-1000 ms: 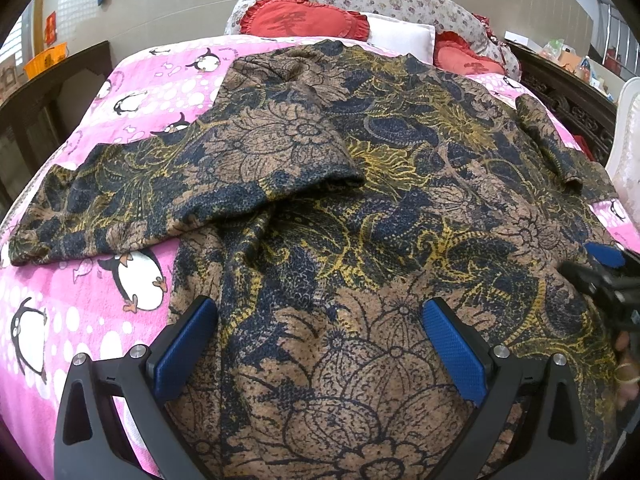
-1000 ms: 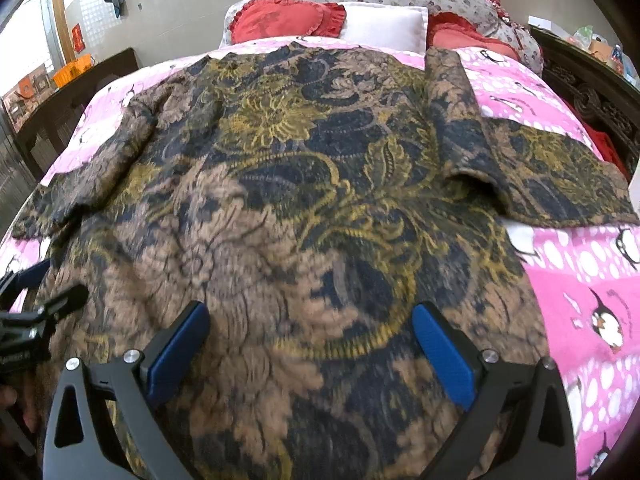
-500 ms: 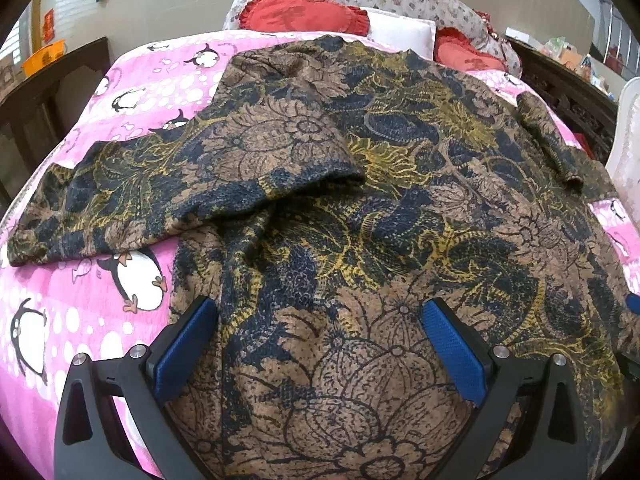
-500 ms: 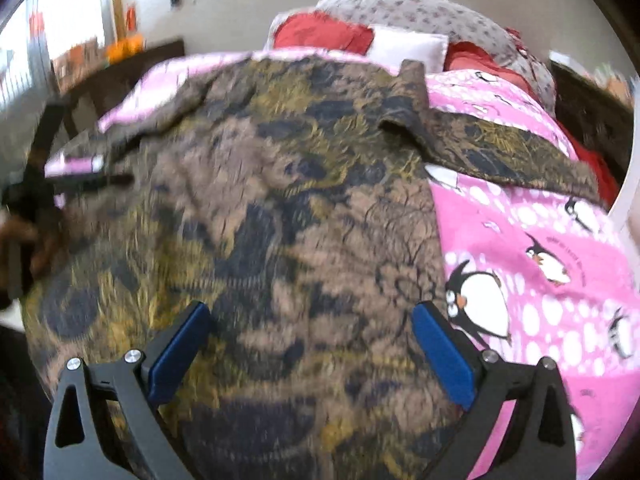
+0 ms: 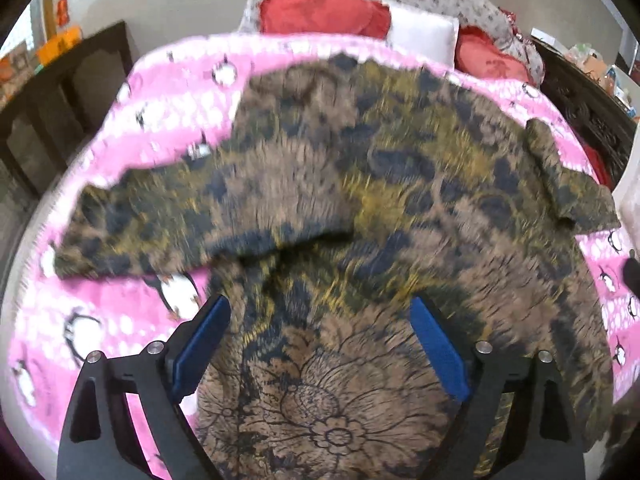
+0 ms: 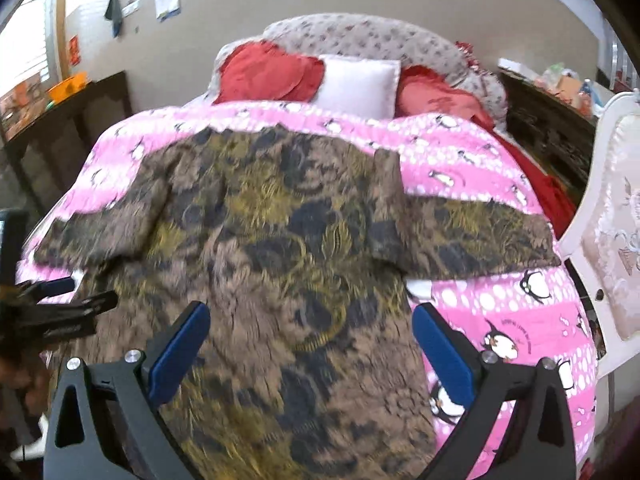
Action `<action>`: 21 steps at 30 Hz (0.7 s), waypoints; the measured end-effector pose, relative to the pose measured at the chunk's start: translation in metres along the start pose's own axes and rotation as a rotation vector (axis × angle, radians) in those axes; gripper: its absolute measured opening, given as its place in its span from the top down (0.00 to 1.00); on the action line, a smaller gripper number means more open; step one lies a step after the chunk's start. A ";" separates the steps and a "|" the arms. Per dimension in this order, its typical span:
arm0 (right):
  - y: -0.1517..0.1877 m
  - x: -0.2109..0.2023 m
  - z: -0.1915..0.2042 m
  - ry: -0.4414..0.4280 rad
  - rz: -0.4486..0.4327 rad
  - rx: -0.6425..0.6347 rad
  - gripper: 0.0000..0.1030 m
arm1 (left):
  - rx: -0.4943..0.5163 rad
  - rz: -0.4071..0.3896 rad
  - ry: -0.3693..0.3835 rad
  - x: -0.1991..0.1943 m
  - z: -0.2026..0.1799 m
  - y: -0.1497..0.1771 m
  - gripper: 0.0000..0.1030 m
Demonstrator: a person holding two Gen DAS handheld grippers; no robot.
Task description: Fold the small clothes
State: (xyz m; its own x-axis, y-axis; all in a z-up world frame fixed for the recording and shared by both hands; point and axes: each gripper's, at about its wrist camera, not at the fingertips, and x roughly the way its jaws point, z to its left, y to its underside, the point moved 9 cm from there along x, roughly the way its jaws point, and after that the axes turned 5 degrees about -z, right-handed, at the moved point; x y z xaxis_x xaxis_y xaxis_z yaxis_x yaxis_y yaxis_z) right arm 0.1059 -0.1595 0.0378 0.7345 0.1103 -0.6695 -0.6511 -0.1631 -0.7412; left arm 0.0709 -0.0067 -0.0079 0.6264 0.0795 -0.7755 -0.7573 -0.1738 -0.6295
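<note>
A brown, navy and gold floral shirt [image 5: 360,208] lies spread flat on the pink penguin bedspread [image 5: 120,320], both sleeves out to the sides. It also shows in the right wrist view [image 6: 280,240]. My left gripper [image 5: 320,344] is open and empty over the shirt's near hem, toward its left side. My right gripper [image 6: 312,344] is open and empty over the hem's right part; its right finger is past the shirt's edge, over the bedspread [image 6: 500,312]. The left gripper also shows in the right wrist view [image 6: 68,304].
Red and white pillows [image 6: 352,80] lie at the head of the bed. Dark wooden furniture [image 5: 60,112] stands left of the bed and a dark cabinet [image 6: 548,132] on the right. A white padded chair [image 6: 608,216] is close at the right.
Both grippers have pulled back and up from the shirt, so more of the bed and wall shows. The right gripper has swung back left after drifting right. Both stay open.
</note>
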 end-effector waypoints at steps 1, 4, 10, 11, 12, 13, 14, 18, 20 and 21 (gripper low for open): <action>-0.001 0.001 0.003 0.006 -0.013 0.012 0.00 | 0.007 -0.006 -0.011 -0.004 -0.003 -0.004 0.27; -0.005 0.005 0.012 -0.004 -0.049 0.067 0.00 | 0.017 -0.008 -0.021 -0.006 -0.008 -0.010 0.25; 0.003 0.022 0.020 -0.024 -0.039 0.109 0.00 | 0.005 0.004 -0.029 0.000 -0.009 -0.003 0.25; 0.004 0.025 0.020 -0.021 -0.037 0.109 0.00 | 0.006 0.005 -0.030 -0.001 -0.007 -0.002 0.25; 0.006 0.027 0.020 -0.017 -0.038 0.108 0.00 | 0.007 0.009 -0.033 0.001 -0.007 -0.001 0.25; 0.007 0.029 0.020 -0.016 -0.037 0.107 0.00 | 0.007 0.012 -0.036 0.002 -0.007 0.001 0.25; 0.009 0.031 0.020 -0.014 -0.036 0.108 0.00 | 0.008 0.015 -0.035 0.003 -0.007 0.001 0.25; 0.012 0.039 0.016 -0.013 -0.038 0.126 0.00 | 0.014 0.022 -0.038 0.007 -0.008 0.003 0.25; 0.013 0.044 0.015 -0.004 -0.037 0.131 0.00 | 0.016 0.028 -0.038 0.011 -0.008 0.004 0.25; 0.014 0.047 0.014 -0.001 -0.036 0.131 0.00 | 0.015 0.032 -0.039 0.012 -0.008 0.005 0.25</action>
State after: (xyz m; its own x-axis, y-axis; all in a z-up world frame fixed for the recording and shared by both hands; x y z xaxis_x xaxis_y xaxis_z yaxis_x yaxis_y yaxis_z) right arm 0.1287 -0.1430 -0.0053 0.7577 0.1146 -0.6424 -0.6437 -0.0300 -0.7647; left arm 0.0766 -0.0144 -0.0198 0.5944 0.1122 -0.7963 -0.7796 -0.1625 -0.6048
